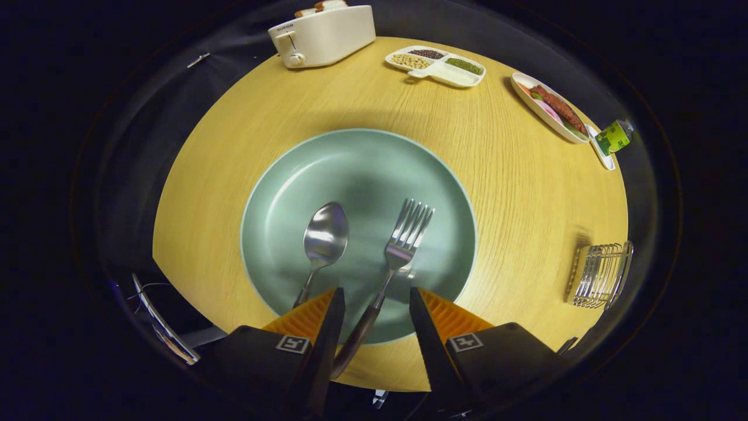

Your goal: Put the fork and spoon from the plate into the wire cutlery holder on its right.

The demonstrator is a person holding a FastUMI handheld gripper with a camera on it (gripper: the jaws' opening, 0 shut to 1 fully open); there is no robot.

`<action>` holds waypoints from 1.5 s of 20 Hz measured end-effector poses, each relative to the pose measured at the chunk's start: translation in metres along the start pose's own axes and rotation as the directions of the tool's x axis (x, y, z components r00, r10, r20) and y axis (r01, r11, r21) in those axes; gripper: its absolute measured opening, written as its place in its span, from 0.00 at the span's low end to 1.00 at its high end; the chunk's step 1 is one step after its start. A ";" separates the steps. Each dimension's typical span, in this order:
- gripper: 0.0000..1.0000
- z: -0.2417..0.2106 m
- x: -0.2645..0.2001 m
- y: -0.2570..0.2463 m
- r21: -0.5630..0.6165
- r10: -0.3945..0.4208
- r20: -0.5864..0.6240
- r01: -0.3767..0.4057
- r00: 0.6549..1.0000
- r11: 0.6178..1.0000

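Two jaws spread | gripper straddles fork handle | plate rim below

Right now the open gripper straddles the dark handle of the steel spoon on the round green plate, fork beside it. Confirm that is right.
Not quite. In the gripper view the open gripper straddles the dark handle of the steel fork, not the spoon. The steel spoon lies beside it on the round green plate, its handle running under the left finger.

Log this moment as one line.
gripper open, straddling dark-handled metal fork | metal spoon beside it on green plate | wire cutlery holder empty
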State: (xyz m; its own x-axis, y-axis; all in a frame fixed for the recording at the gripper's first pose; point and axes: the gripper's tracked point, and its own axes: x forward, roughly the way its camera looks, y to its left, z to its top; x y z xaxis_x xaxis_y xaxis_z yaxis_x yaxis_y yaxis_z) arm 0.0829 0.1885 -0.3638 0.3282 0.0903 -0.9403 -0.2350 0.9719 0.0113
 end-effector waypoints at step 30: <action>0.07 0.010 -0.198 -0.161 0.112 0.172 0.026 -0.174 0.985 0.978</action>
State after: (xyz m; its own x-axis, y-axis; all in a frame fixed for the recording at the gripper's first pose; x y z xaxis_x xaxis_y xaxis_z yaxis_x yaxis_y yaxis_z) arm 0.0654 0.0160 -0.1761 0.3067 0.2622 -0.9150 -0.1844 0.9595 0.2131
